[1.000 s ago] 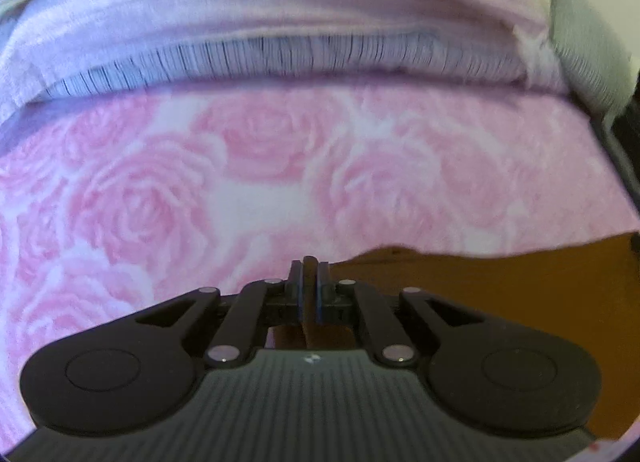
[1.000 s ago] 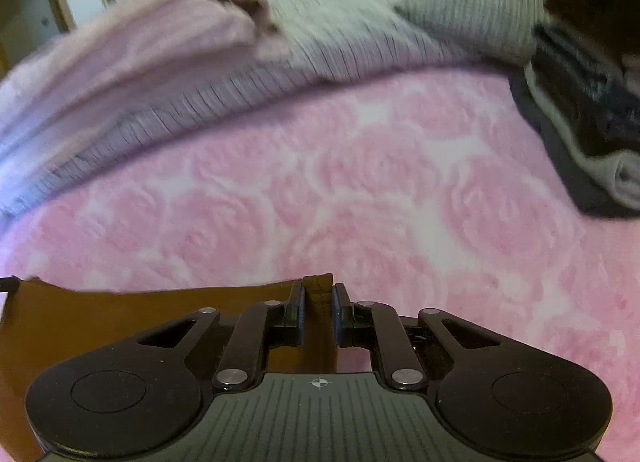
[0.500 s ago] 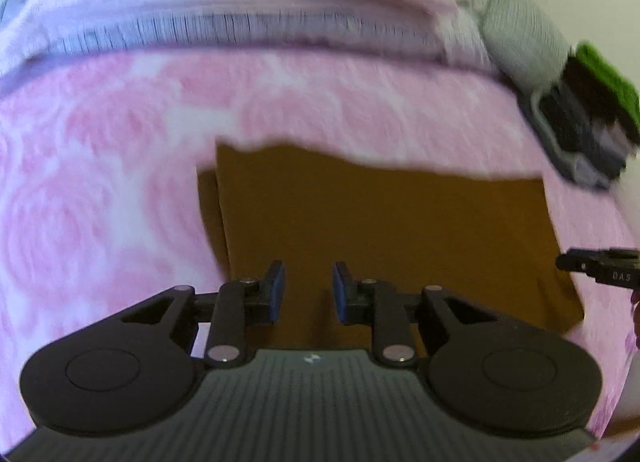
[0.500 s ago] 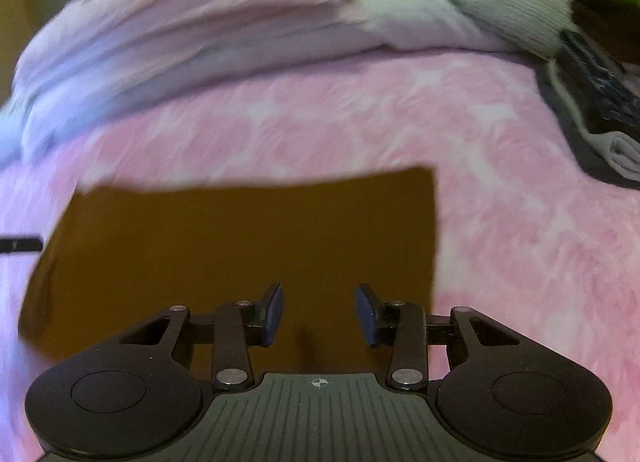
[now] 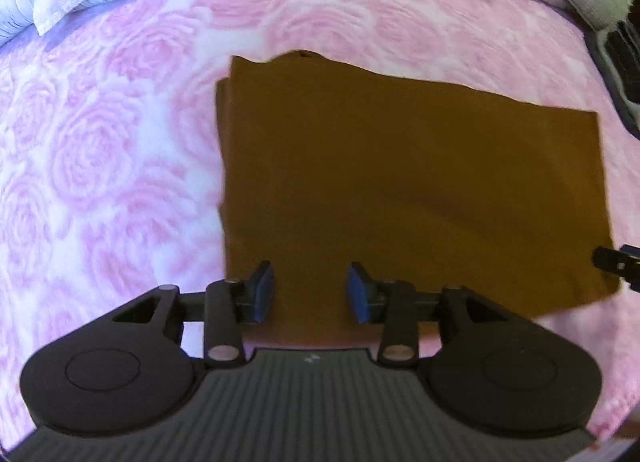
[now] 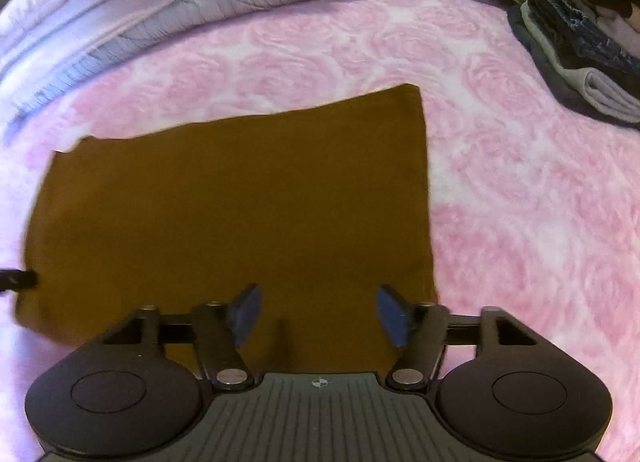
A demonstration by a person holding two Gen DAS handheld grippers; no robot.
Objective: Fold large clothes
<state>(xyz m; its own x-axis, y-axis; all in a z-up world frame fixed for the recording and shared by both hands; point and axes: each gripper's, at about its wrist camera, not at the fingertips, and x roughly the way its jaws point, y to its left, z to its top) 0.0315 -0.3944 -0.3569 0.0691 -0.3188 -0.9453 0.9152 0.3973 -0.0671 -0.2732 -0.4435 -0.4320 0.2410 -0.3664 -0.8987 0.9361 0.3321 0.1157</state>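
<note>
Left wrist view: one folded brown garment (image 5: 408, 181) is seen lying flat on the pink rose-patterned blanket (image 5: 100, 149), just ahead of the left gripper (image 5: 310, 288). Its jaws have just been opening and stand apart, with nothing clamped. The right gripper (image 6: 320, 314), likewise just spread wide and empty, is held over the garment's near edge. One stack of folded clothes (image 6: 584, 37) is seen far ahead to its right. No writing can be read.
</note>
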